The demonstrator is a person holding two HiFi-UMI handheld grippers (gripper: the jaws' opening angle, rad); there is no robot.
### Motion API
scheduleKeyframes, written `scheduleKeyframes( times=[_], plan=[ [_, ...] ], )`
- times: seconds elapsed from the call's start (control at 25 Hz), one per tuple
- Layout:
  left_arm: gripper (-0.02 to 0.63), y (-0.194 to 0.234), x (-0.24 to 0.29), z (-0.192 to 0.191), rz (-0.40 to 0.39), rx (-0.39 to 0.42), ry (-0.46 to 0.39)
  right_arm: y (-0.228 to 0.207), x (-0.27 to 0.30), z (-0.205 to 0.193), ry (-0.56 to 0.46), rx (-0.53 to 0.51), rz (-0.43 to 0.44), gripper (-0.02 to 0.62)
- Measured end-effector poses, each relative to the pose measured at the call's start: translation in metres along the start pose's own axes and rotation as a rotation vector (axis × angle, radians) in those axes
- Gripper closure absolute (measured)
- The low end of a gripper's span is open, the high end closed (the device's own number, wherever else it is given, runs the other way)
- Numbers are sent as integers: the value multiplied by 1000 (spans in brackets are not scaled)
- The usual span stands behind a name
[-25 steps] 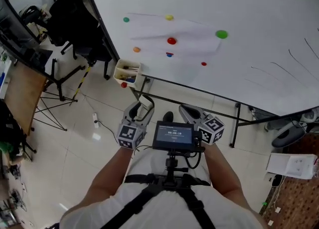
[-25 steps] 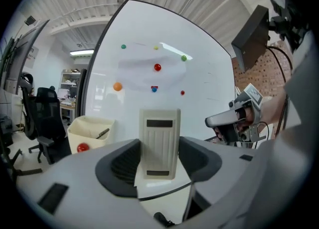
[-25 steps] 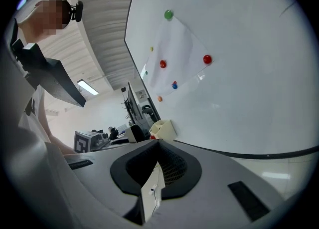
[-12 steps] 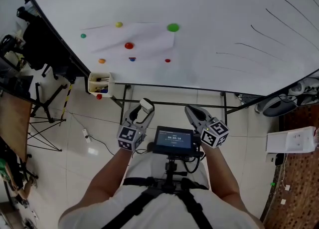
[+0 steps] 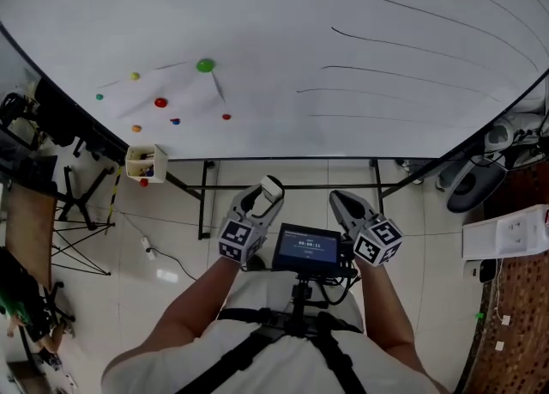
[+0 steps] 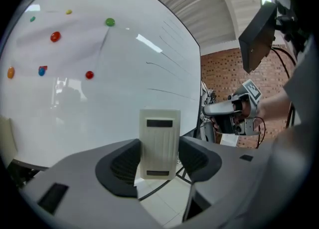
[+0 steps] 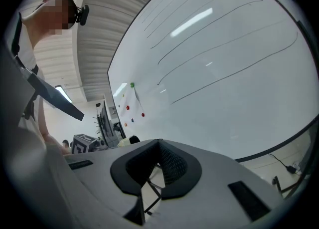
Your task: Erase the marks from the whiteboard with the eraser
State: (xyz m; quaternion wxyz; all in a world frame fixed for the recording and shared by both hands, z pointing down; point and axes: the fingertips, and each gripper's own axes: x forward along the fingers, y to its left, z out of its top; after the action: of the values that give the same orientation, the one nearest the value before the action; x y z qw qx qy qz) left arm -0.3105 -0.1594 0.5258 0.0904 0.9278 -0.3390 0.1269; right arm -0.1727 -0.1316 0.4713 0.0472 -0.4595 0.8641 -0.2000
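Observation:
The whiteboard (image 5: pixel 283 32) fills the top of the head view, with several long black marker lines (image 5: pixel 412 49) across its right half. My left gripper (image 5: pixel 264 193) is shut on a white eraser (image 5: pixel 271 188), held below the board's lower edge and apart from it. In the left gripper view the eraser (image 6: pixel 159 143) stands upright between the jaws, with the whiteboard (image 6: pixel 99 88) and thin lines (image 6: pixel 169 93) beyond. My right gripper (image 5: pixel 347 206) is shut and holds nothing; in its own view its jaws meet at the tip (image 7: pixel 158 145), facing the marker lines (image 7: pixel 224 73).
A paper sheet (image 5: pixel 171 92) is pinned to the board's left by coloured magnets, one green (image 5: pixel 205 65). A marker tray (image 5: pixel 144 163) hangs at the board's lower left. The board's stand legs (image 5: pixel 204 203) cross the tiled floor. A small screen (image 5: pixel 307 246) sits between the grippers.
The view has swung right: the magnets slid left and more black lines came into sight. Both grippers rose slightly toward the board, the left still shut on the eraser.

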Motion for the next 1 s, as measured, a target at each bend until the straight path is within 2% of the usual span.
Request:
scheduleKeyframes(
  times=[0.32,0.6,0.76,1.0],
  plan=[
    [336,-79,56,10,13,-7,3,-67,-72,18,-23,12,20,575],
    [336,-140,86,16,49,8,1,-95,-127,29,-12,-6,83,575],
    [336,-148,95,23,77,18,-21,-108,-134,32,-29,-6,104,575],
    [336,-137,87,40,125,50,-16,-109,-135,47,-66,-3,120,575]
  ],
)
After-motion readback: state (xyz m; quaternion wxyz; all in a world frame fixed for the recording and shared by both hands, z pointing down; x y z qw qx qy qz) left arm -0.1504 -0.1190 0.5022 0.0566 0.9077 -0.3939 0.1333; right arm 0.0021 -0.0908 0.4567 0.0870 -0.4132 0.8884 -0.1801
